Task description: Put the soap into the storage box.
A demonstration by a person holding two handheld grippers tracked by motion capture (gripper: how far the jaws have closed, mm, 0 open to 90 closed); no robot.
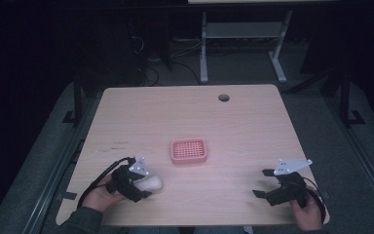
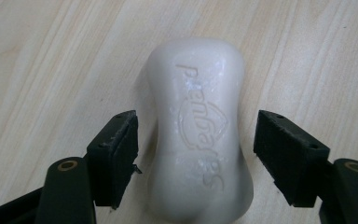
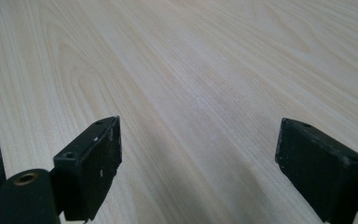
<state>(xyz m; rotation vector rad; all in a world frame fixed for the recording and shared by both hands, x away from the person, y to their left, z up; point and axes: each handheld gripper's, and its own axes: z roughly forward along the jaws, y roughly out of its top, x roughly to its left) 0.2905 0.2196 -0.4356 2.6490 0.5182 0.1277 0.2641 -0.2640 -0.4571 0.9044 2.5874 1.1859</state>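
A white bar of soap [image 2: 200, 84] with raised lettering lies flat on the wooden table [image 1: 175, 112], near its front left corner [image 1: 152, 183]. My left gripper [image 2: 198, 128] straddles the bar's near half. A narrow gap shows between each black pad [image 2: 121, 140] and the soap's sides, so the jaws are open around it. In the high view the left gripper [image 1: 143, 187] covers the soap's left end. My right gripper [image 1: 260, 183] rests near the front right edge, open, with bare wood between its jaws [image 3: 200, 140].
A pink slotted soap dish [image 1: 189, 160] sits at the table's middle, beyond and to the right of the soap. A round cable hole [image 1: 223, 97] is near the far edge. Another table's metal legs [image 1: 203, 48] stand on the floor behind.
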